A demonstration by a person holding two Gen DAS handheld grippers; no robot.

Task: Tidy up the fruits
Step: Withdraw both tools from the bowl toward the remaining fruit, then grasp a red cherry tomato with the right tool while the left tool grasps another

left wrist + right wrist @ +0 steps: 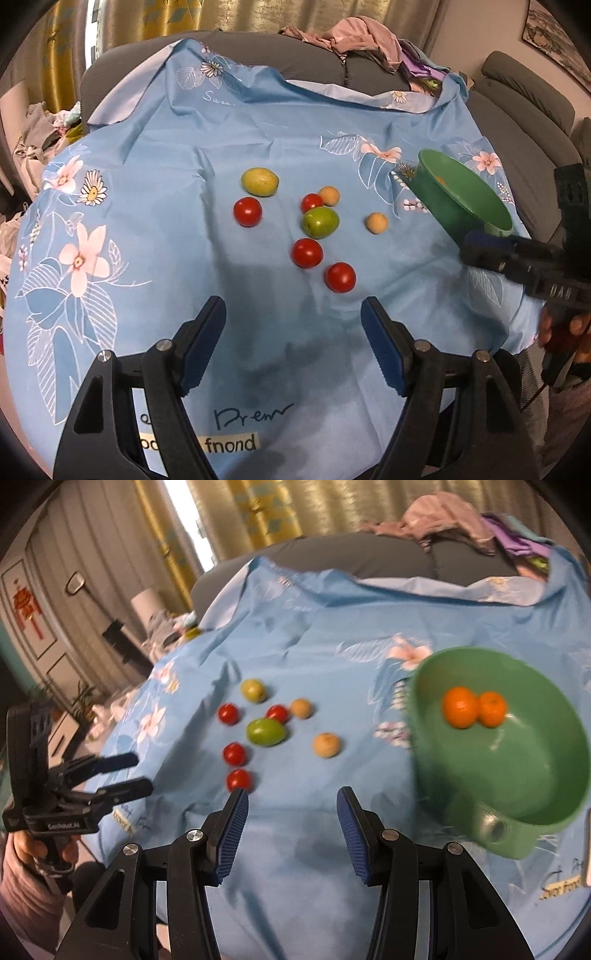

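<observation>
Fruit lies loose on the blue floral cloth [166, 221]: four red tomatoes, two green fruits and two tan ones clustered at centre, while two oranges [472, 707] already sit in the green bowl [546, 805] to the right. My left tongs [293, 345] and right tongs [291, 830] both stand wide apart, holding nothing. I judge sorting barely begun; next, close on the nearest tomato [340, 277] gently and carry it to the bowl.

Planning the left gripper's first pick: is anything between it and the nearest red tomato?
Nothing visible: only bare blue floral cloth lies between the open left gripper and the nearest round red tomato.
</observation>
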